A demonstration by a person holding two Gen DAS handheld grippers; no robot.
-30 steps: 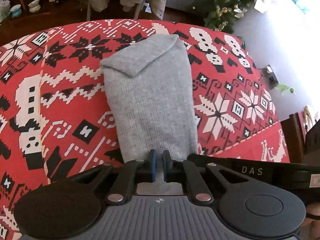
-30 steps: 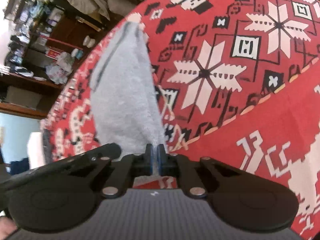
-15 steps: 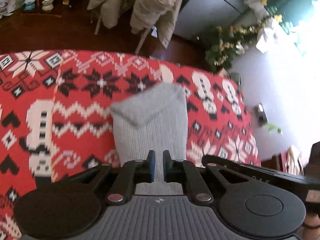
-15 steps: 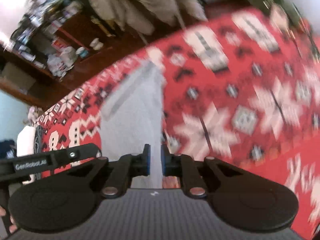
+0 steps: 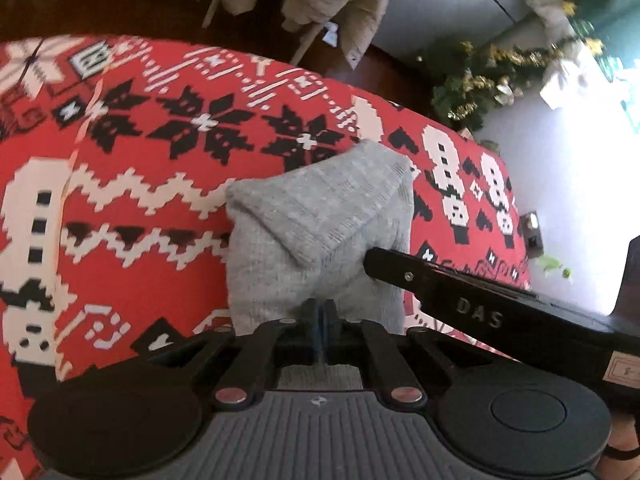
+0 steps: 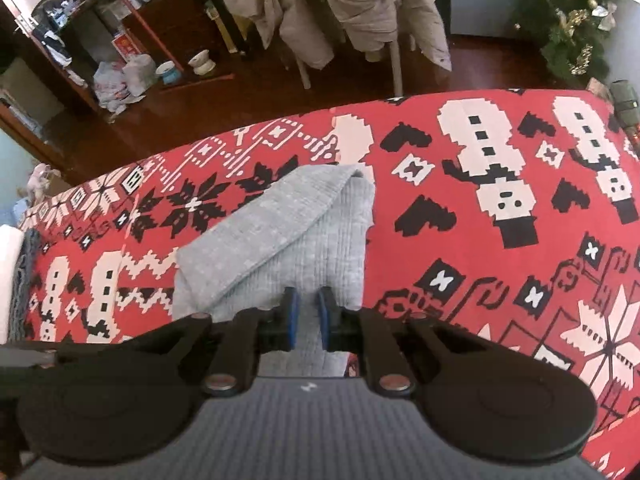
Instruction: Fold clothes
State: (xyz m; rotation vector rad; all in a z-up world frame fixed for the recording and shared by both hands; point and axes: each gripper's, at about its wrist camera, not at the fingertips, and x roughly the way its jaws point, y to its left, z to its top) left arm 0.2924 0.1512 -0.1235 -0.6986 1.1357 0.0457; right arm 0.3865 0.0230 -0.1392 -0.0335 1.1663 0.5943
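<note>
Though doubled back on itself at the far end, stretches long and narrow: grey knit garment, with the red patterned cloth of the bench under it and showing on every side of it. Reads as a slim strip, with a slanting flap laid over the garment's far part.

Left hand-held gripper at the garment's near edge, pads pressed together with grey knit running in between, so clenched on that edge. Right hand-held gripper over the garment's near edge too, jaws standing apart with knit visible in the gap, so released.

Fits two stages: a near end being lifted for one more fold toward the garment's far part, or a near end being laid flat and let go, one side at a time. Cannot tell which. Judged well along either way: no loose sleeve or hem seen beyond the garment's outline.
</note>
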